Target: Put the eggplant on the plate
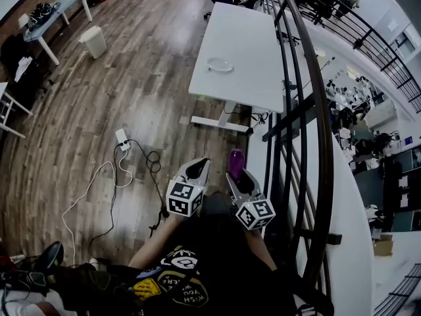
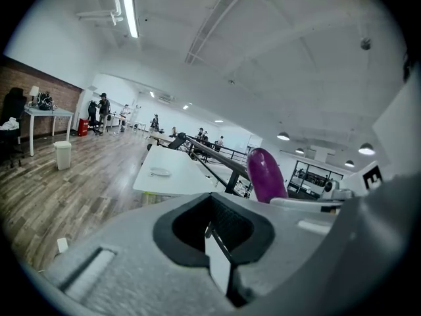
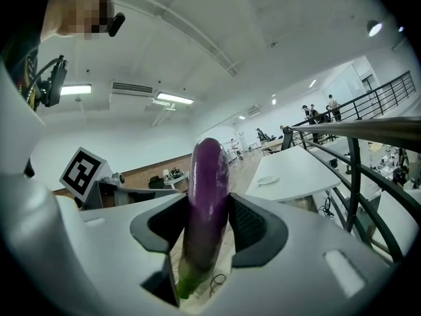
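A long white rectangular table (image 1: pixel 247 38) stands in the upper middle of the head view, and the only thing lying on it is a round white plate (image 1: pixel 220 64), near its left edge. Around it spreads a brown wood-plank floor (image 1: pixel 131 78); a pale waste bin (image 1: pixel 95 42) stands on it at the upper left. Lower down, left of centre, a white power strip (image 1: pixel 122 139) lies with a looping black cable (image 1: pixel 154 170) and a thin white cable (image 1: pixel 92 189). A smaller light table (image 1: pixel 66 6) at the far upper left carries dark items too small to tell.
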Tool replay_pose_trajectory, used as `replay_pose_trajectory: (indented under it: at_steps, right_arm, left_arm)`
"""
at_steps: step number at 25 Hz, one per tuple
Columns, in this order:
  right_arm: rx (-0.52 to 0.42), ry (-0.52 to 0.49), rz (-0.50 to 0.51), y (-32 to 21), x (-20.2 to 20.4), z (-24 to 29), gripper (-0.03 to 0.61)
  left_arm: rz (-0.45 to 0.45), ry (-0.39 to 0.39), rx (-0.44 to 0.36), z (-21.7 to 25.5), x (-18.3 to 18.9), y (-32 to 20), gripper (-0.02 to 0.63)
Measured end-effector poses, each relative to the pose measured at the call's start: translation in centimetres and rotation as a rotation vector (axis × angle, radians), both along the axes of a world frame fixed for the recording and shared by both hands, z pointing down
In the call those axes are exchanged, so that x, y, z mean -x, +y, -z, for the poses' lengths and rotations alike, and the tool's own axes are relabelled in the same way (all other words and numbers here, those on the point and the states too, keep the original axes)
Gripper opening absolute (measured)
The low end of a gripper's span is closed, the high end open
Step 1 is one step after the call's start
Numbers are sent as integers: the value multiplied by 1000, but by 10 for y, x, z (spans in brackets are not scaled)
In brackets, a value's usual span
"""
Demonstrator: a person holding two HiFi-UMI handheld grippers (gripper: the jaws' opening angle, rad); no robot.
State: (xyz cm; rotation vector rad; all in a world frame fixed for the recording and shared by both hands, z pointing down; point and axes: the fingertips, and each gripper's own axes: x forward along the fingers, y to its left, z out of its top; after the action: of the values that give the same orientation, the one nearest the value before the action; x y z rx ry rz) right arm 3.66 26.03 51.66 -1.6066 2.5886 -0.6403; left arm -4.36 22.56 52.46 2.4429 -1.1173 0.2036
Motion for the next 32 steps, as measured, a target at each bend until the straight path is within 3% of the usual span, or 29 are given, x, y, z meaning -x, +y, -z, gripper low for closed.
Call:
replay_pose_trajectory:
  at_steps: [7,14,20,26,32]
  right_arm:
    - [15,15,16,-60,-15,-12,198]
    - [0,15,36,-144,-56,-11,198]
    - [6,2,90,-209,-82,-17,198]
    - [-2,16,140,-286,-87,-24,198]
    - [19,48,139,-356,-83,-39,198]
  left_arm:
    - [13,-7,19,-10,-11,-61,5]
    - [7,-3,-1,-7,-54,-147,5]
    - [5,-57,-24,-8,-89,-204,5]
    - [36,-93,-33,-11,-91,-268,5]
    - [59,-50,12,-32,-77,-343,5]
